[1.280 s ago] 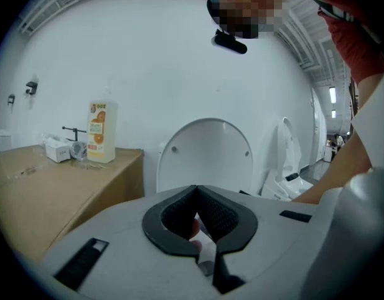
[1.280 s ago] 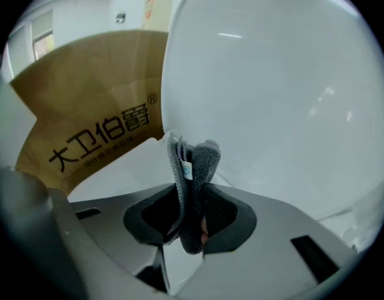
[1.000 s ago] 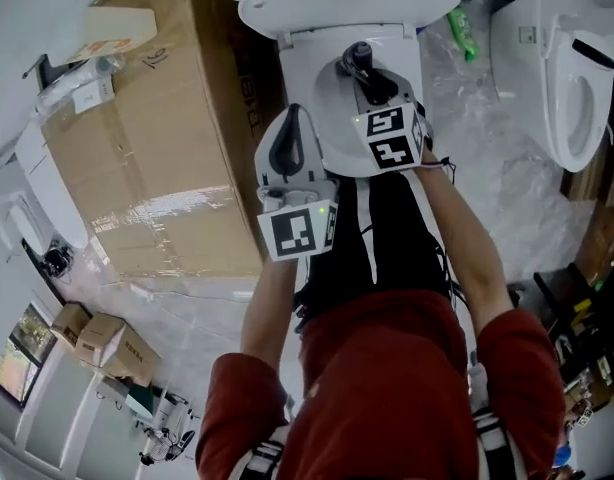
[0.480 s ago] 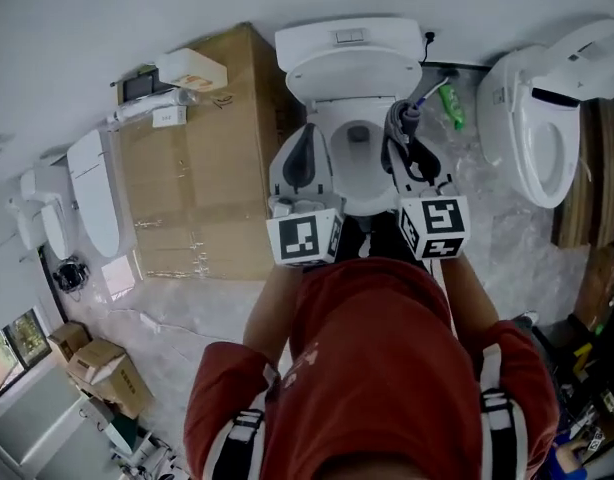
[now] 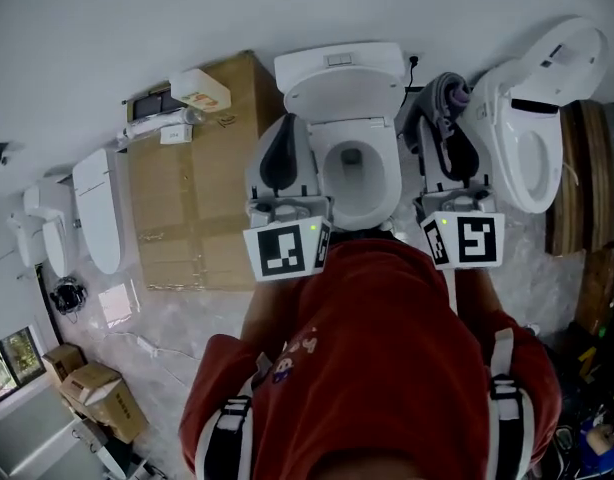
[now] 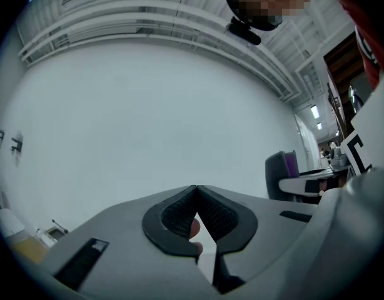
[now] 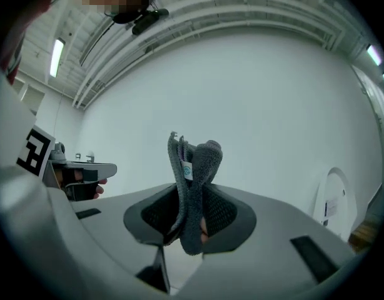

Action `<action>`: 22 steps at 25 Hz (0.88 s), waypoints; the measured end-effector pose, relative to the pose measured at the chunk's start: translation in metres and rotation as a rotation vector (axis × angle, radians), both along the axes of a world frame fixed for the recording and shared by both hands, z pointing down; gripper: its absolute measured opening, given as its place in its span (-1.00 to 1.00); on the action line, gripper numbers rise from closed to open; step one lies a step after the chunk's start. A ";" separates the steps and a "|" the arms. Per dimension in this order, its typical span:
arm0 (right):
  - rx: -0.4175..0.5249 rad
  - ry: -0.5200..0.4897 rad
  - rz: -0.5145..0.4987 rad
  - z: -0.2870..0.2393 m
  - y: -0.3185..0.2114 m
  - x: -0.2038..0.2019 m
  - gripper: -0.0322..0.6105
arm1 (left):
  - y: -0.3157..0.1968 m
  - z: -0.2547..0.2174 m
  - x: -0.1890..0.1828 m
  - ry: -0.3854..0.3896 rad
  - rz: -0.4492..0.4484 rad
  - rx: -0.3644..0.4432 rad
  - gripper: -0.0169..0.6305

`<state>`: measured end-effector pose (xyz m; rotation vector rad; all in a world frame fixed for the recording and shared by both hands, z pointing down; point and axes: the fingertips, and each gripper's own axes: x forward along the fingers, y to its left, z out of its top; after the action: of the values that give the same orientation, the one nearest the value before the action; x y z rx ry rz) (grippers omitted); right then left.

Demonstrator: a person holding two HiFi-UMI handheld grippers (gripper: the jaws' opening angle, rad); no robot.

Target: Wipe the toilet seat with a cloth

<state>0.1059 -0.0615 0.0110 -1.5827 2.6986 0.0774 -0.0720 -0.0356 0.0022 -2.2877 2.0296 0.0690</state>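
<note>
2 closed: right gripper [image 7: 192,191] clamps grey knit cloth [image 7: 196,162], left gripper [image 6: 196,191] empty. Looks pre-wipe: lower cloth onto white oval toilet seat [image 5: 391,178].

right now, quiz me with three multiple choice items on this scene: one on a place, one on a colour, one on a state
1. In the head view, where does the cardboard box stand relative to the middle toilet?
A. right of it
B. left of it
C. on its tank

2. What colour is the cloth?
A. yellow
B. orange
C. grey

3. How is the left tool?
A. shut, empty
B. shut on the cloth
C. wide open

Key:
1 B, the box stands on the picture's left side of that toilet.
2 C, the right gripper view shows a grey weave.
3 A, its jaws meet with nothing between them.
</note>
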 end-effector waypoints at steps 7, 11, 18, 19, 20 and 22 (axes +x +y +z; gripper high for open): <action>0.085 0.000 0.015 -0.020 0.006 0.004 -0.61 | 0.008 -0.022 0.000 -0.031 -0.004 0.071 -0.91; 0.086 0.008 0.011 -0.022 0.006 0.007 -0.61 | 0.009 -0.021 -0.004 -0.029 -0.021 0.068 -0.91; 0.097 0.021 0.003 -0.018 0.018 0.005 -0.61 | 0.021 -0.015 -0.013 -0.035 -0.042 0.071 -0.91; 0.097 0.025 0.001 -0.017 0.020 0.004 -0.61 | 0.023 -0.014 -0.013 -0.034 -0.045 0.068 -0.91; 0.096 0.027 0.000 -0.016 0.022 0.005 -0.61 | 0.026 -0.013 -0.013 -0.031 -0.048 0.065 -0.91; 0.093 0.030 -0.003 -0.016 0.025 0.005 -0.61 | 0.029 -0.011 -0.013 -0.027 -0.050 0.060 -0.91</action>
<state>0.1111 -0.0369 -0.0046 -1.5641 2.6761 0.2247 -0.0850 -0.0070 -0.0086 -2.1895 2.0415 0.0935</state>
